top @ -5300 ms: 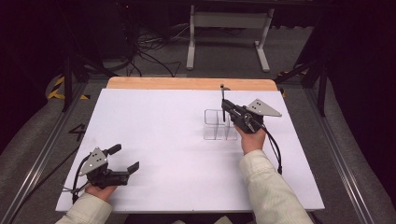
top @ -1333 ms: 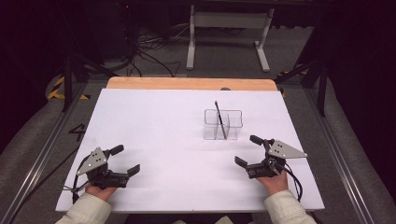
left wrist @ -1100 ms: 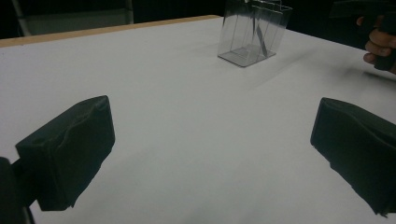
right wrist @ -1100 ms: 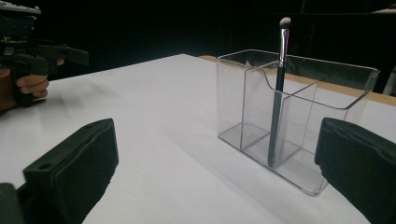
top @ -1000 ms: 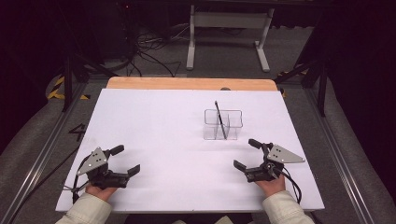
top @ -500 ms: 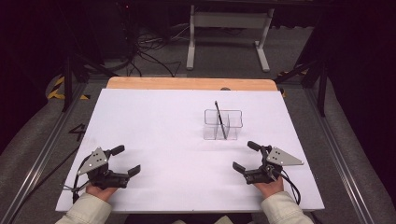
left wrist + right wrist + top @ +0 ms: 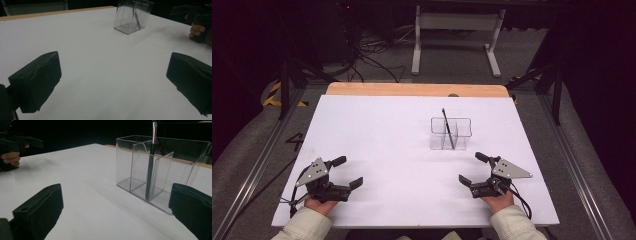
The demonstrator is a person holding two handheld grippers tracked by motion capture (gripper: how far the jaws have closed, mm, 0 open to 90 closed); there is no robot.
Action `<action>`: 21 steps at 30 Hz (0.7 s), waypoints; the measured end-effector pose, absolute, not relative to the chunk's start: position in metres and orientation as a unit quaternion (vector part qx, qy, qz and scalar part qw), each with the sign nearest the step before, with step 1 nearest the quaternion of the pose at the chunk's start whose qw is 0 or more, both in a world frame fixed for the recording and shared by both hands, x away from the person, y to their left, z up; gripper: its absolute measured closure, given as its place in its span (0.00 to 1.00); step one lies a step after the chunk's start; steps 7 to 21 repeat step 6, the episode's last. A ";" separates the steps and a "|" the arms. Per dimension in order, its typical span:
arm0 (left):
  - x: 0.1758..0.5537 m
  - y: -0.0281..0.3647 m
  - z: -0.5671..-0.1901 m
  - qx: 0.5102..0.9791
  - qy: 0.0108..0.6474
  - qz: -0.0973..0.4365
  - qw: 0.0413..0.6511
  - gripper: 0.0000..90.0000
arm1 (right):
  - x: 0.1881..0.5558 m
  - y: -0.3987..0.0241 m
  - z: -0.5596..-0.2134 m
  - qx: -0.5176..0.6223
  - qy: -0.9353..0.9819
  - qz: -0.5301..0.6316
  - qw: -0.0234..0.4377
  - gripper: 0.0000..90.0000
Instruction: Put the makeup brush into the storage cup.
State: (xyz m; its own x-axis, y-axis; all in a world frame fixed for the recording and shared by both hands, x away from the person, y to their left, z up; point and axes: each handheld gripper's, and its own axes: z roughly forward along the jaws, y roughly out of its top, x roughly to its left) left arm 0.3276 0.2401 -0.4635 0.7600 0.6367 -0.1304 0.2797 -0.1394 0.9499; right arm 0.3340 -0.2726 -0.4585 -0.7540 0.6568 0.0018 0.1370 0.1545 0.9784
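Note:
A clear plastic organiser (image 7: 451, 133) with dividers stands right of centre on the white table top (image 7: 387, 145). A dark pen (image 7: 447, 127) leans upright inside it, also seen as the pen (image 7: 150, 162) in the organiser (image 7: 160, 172) of the right gripper view. My right gripper (image 7: 474, 170) rests open near the front right, a short way in front of the organiser, nothing between its jaws. My left gripper (image 7: 348, 172) lies open at the front left, empty. In the left gripper view the organiser (image 7: 132, 16) is far off.
A wooden strip (image 7: 417, 90) runs along the table's far edge. Beyond it are a metal stand (image 7: 457, 30) and floor cables (image 7: 372, 55). The other hand (image 7: 198, 28) appears at the right of the left gripper view.
Five seconds ago my right gripper was at the organiser with the pen; the pen now stands in it and the gripper has drawn back to the front right. The left has stayed put.

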 end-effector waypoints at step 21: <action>0.327 0.240 -0.463 0.736 0.308 0.155 0.583 0.00 | 0.334 -0.273 -0.458 0.273 0.726 0.591 0.220 0.00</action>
